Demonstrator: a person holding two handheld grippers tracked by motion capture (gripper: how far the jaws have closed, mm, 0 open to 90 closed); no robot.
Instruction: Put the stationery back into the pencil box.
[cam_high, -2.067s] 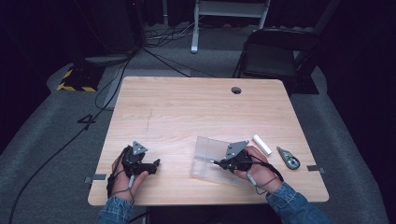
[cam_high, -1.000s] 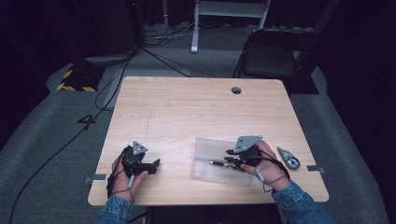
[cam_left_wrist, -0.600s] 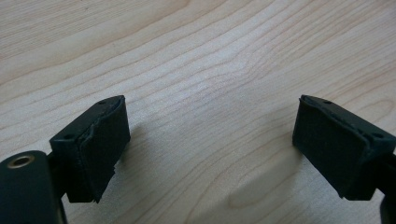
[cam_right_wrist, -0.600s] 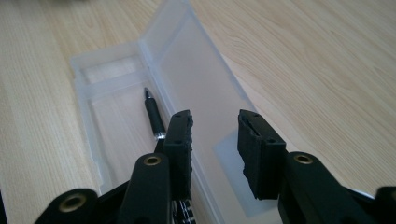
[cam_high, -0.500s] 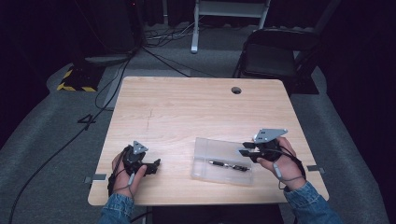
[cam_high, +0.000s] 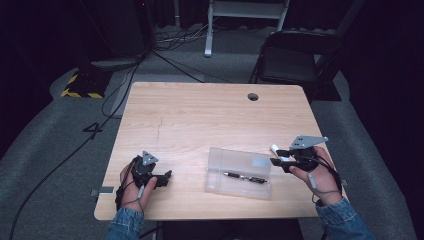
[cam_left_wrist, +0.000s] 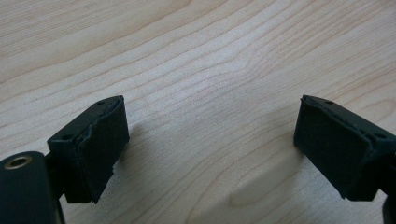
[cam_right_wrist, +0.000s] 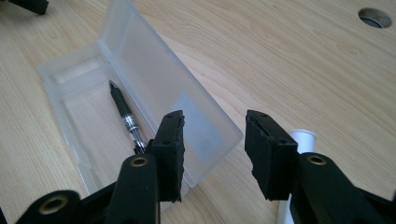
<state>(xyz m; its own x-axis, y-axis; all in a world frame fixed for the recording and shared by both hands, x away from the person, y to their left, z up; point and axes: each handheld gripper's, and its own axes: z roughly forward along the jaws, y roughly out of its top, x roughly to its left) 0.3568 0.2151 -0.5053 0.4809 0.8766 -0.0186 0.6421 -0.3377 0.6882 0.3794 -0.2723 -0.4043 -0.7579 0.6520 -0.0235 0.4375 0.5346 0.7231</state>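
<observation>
A clear plastic case (cam_high: 235, 162) lies open near the table's front edge, with a black pen (cam_high: 246, 177) in its tray. In the right gripper view the pen (cam_right_wrist: 122, 112) lies lengthwise in the case (cam_right_wrist: 140, 70), whose lid stands up behind it. My right gripper (cam_high: 276, 160) hovers just right of the case, open and holding nothing (cam_right_wrist: 214, 135). A white tube (cam_high: 274, 148) lies on the table beside that gripper. My left gripper (cam_high: 165, 177) rests at the front left, its jaws wide apart over bare wood (cam_left_wrist: 210, 144).
The wooden table (cam_high: 210, 115) has a round cable hole (cam_high: 253, 96) at the back right. A folding chair (cam_high: 295, 60) stands behind the table. Cables run over the grey floor at the left.
My right gripper left the pen in the case, then lifted and drew back to the right, clear of the case. The left gripper has stayed still.
</observation>
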